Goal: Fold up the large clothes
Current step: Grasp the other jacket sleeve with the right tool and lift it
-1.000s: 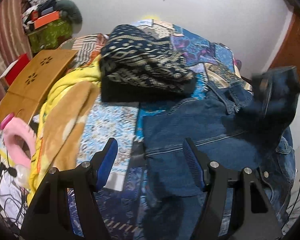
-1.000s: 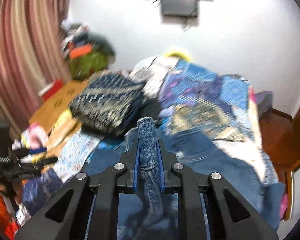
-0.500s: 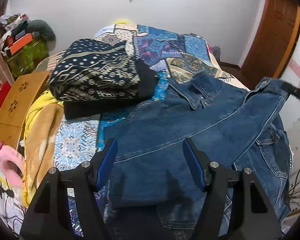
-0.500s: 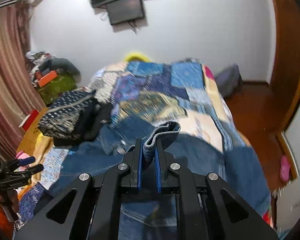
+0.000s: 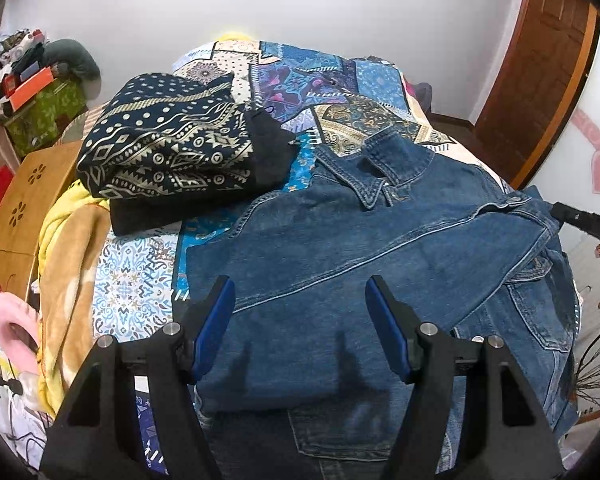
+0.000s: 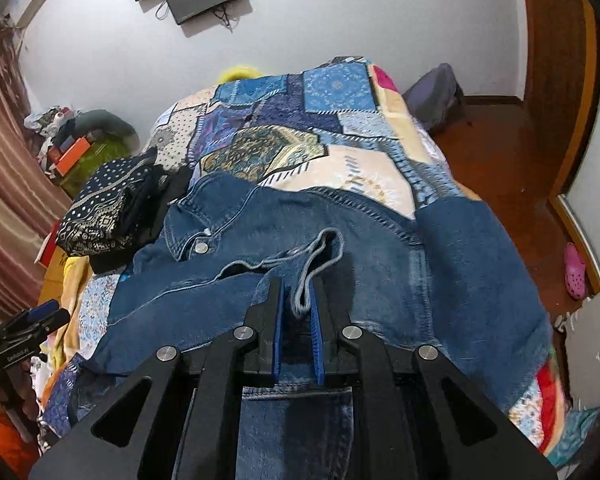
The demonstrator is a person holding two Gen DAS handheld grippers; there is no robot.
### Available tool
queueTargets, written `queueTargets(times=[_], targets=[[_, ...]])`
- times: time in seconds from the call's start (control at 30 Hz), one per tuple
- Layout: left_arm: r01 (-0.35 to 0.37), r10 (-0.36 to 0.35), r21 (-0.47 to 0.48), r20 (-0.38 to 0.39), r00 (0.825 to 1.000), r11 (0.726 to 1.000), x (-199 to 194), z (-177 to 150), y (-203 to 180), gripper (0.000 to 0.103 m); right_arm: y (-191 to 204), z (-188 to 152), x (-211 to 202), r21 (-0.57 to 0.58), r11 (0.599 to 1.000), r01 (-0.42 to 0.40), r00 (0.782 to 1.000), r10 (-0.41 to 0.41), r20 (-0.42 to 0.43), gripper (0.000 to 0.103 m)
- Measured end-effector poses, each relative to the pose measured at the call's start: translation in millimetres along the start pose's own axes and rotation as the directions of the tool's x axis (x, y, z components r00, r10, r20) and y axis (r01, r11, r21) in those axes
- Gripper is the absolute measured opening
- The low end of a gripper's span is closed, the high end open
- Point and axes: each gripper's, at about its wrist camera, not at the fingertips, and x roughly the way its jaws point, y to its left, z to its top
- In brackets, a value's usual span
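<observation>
Bedroom, patchwork bedspread [image 5: 312, 80]: denim jacket [image 5: 340, 256] spread across the near half of the bed.

Right gripper [image 6: 298, 300] pinches a denim cuff [image 6: 320, 256], jaws pressed on the fabric. Left gripper [image 5: 300, 312] hovers over the folded-in part of the jacket, jaws spread, nothing between them. Folded dark patterned garment [image 5: 168, 148] lies just beyond the collar; yellow blanket [image 5: 64, 240] along the bed's left edge; wooden door [image 5: 540, 60] far right.

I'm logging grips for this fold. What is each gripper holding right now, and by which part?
The right gripper pinches the denim jacket by a sleeve cuff edge. The left gripper is open, holding nothing.
</observation>
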Motion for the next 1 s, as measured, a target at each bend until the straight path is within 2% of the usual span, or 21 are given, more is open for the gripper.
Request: queueTargets(times=[0.1,0.17,0.23,0.4,0.47,0.53,0.63,0.77,0.87,1.0], targets=[[0.009,-0.009,0.017,0.013,1.000,1.000,-3,5,-7,0.066,-5,7,-18,0.001,1.000,0.028,0.999,-0.028,0.037,0.014],[0.019,-0.020,0.026,0.024,1.000,0.999,-6,8,-12,0.066,-11,13,-34,0.009,0.999,0.041,0.997,-0.042,0.062,0.028],[0.033,-0.034,0.037,0.041,0.999,0.999,-10,14,-20,0.066,-16,17,-50,0.009,0.998,0.056,0.994,-0.057,0.095,0.035],[0.055,-0.064,0.094,0.097,0.993,0.994,-21,30,-48,0.066,-36,25,-93,0.004,0.994,0.113,0.982,-0.113,0.154,0.038],[0.060,-0.075,0.125,0.120,0.990,0.990,-25,36,-62,0.066,-46,26,-104,0.018,0.990,0.142,0.977,-0.143,0.159,0.046],[0.068,-0.090,0.153,0.138,0.986,0.986,-27,42,-77,0.067,-59,23,-118,0.038,0.984,0.174,0.970,-0.178,0.165,0.048],[0.092,-0.119,0.170,0.155,0.981,0.981,-27,49,-94,0.073,-82,17,-132,0.067,0.976,0.208,0.965,-0.215,0.147,0.049],[0.112,-0.141,0.182,0.153,0.978,0.977,-17,55,-117,0.075,-106,12,-140,0.091,0.964,0.249,0.959,-0.259,0.118,0.051],[0.124,-0.153,0.189,0.144,0.978,0.974,-9,56,-130,0.075,-125,4,-132,0.136,0.960,0.245,0.963,-0.257,0.079,0.056],[0.130,-0.153,0.188,0.112,0.982,0.974,7,56,-144,0.075,-145,-11,-102,0.206,0.956,0.211,0.976,-0.216,0.000,0.056]])
